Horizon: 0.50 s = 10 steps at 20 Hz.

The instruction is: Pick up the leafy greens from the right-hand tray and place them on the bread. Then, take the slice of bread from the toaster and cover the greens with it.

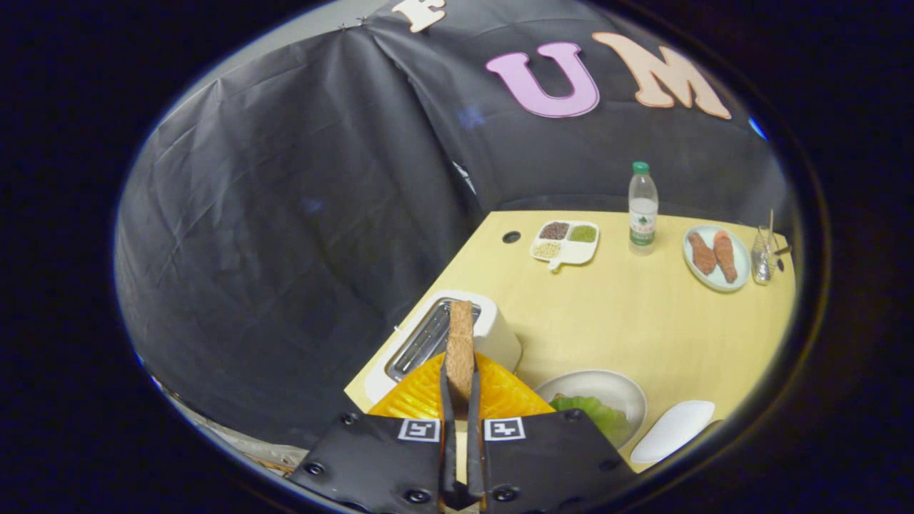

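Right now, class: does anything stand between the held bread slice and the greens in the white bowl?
Nothing visible does. The gripper is shut on the brown bread slice above the white toaster; the leafy greens lie uncovered in the round white bowl.

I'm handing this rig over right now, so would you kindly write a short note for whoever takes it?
Gripper: shut on the bread slice, held upright above the toaster.
Greens: already lying on the round plate just ahead of the fingers; the bread under them can't be made out.
Done: greens placed, slice lifted from the toaster.
Left: carry the slice to the plate, lay it over the greens, release.
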### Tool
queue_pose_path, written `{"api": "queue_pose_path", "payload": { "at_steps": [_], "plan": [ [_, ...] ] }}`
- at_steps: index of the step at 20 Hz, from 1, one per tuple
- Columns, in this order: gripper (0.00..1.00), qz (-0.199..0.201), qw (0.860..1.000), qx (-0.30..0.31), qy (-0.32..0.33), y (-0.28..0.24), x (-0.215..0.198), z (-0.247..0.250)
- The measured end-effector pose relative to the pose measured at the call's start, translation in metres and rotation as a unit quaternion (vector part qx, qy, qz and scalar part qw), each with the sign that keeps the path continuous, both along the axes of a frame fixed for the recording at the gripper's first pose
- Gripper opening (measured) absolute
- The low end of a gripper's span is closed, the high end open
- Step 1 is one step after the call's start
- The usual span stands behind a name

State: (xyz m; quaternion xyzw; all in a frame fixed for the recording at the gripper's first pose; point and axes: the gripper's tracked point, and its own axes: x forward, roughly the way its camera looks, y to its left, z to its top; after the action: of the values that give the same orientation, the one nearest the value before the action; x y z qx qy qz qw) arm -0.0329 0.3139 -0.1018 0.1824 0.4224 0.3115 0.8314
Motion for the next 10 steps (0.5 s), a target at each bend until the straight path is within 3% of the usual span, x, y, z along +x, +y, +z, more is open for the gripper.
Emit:
{"api": "queue_pose_path", "payload": {
  "at_steps": [10],
  "plan": [
    [0.09, -0.047, 0.997, -0.007, 0.055, -0.046, -0.02, -0.06]
  ]
}}
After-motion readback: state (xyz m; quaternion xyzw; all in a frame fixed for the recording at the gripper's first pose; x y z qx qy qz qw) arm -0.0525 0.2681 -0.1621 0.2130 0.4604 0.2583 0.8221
